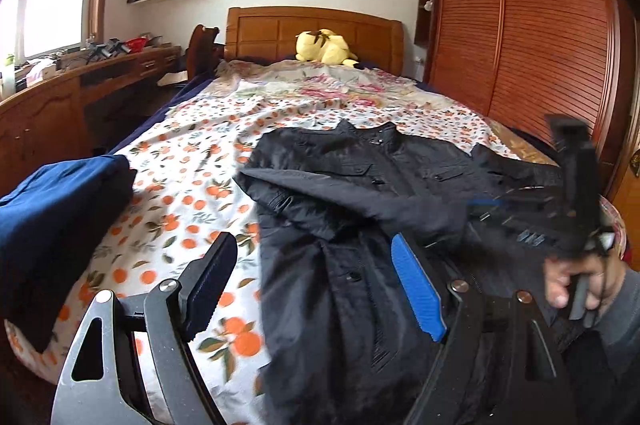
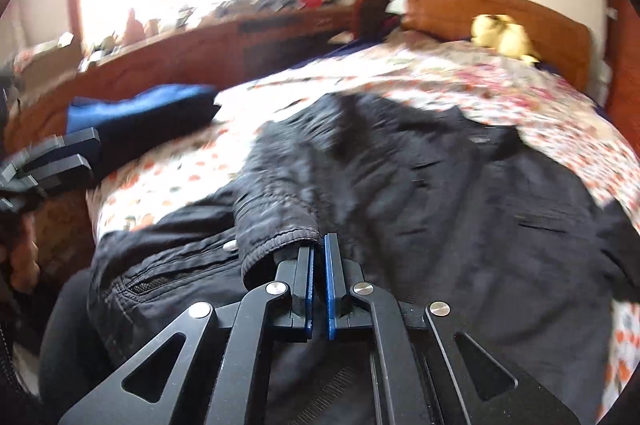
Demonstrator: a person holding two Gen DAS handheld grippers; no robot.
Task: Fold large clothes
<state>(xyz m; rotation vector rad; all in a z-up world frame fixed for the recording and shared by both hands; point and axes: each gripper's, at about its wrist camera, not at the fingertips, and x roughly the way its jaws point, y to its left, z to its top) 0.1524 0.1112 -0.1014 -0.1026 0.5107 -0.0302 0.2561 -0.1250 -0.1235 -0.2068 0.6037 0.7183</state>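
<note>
The black jacket lay front-up on the near half of the bed, its sleeve cuff pinched in the clenched right gripper while the left gripper gaped, so the sleeve probably wanted carrying flat across the chest, unbunched.

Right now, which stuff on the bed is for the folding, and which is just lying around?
For the job:
black button-front jacket
its ribbed sleeve cuff, pinched by the right gripper
open left gripper

Just lying about:
folded dark blue garment
yellow plush toy
</note>
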